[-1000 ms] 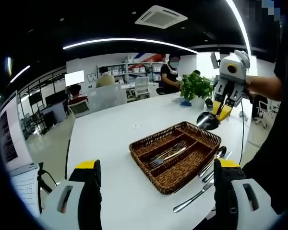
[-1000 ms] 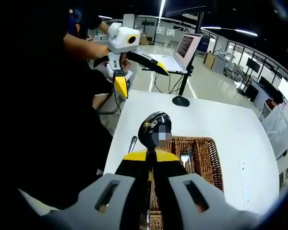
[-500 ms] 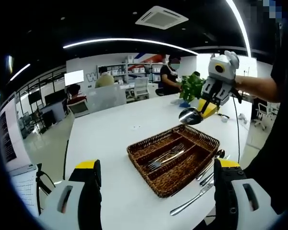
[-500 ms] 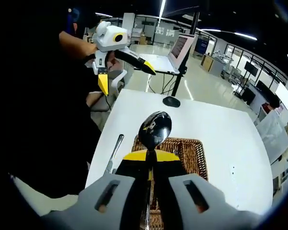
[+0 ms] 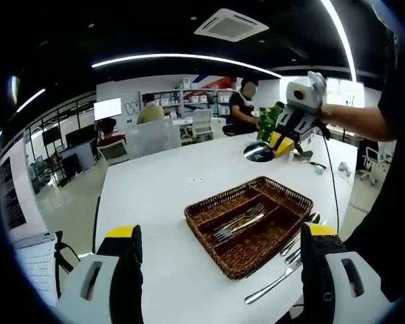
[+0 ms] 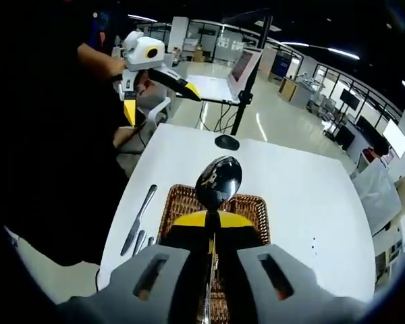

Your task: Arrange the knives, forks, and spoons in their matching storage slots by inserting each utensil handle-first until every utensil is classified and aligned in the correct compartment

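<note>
Holding the spoon (image 6: 218,182) by its neck, your right gripper (image 6: 209,226) leaves the handle free to enter the wicker tray (image 5: 209,217) below first. Your left gripper (image 5: 219,270) hangs wide and empty, while forks (image 5: 239,221) already fill the middle slot.

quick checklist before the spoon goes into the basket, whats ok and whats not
1. Right claw shut on the spoon: ok.
2. Spoon end leading toward the wicker basket: cannot tell; the bowl sticks out ahead of the claw, the handle is hidden.
3. Forks lie in the middle slot, outer slots look free: ok.
4. Right claw over the basket: not ok, it is held high beyond the far end.
5. Left claw open, holding nothing: ok.
6. Knife and other utensils on the table beside the basket, unsorted: not ok.
</note>
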Demonstrator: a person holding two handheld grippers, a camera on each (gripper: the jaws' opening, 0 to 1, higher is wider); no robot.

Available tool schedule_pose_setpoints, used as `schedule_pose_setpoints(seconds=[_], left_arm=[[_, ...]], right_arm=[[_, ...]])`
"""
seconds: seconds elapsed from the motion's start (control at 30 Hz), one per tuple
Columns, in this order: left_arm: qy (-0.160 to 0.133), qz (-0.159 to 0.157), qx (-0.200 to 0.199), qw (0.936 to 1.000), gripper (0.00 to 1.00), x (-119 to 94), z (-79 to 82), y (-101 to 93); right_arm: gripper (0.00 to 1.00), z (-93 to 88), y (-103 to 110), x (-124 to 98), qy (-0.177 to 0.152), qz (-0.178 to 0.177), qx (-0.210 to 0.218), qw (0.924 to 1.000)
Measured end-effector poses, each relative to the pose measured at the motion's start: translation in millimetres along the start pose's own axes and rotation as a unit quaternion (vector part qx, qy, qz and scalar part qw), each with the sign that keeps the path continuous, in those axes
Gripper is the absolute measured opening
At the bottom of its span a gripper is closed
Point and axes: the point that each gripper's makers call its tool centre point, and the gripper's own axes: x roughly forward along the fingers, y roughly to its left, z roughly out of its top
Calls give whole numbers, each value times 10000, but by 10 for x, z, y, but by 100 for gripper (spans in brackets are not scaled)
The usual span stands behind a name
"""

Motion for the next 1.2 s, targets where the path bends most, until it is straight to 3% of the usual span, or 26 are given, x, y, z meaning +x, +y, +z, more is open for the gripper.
schedule_pose_setpoints(seconds=[0.4,0.5,1.03,1.2], left_arm=[[43,-15,33,10000,99,58,24,24],[50,-10,27,10000,99,75,27,46],[97,-160,40,9998,99,232,34,95],[84,-206,56,9997,99,263,55,127]], right_arm=[[1,-87,-395,23,62,-89,-108,9999],[0,-122,-497,38,81,-120,-325,9994],[0,-126,-1093,143,29,-250,-257,9994],[0,-137,-1195,200,86,-212,-267,9994]])
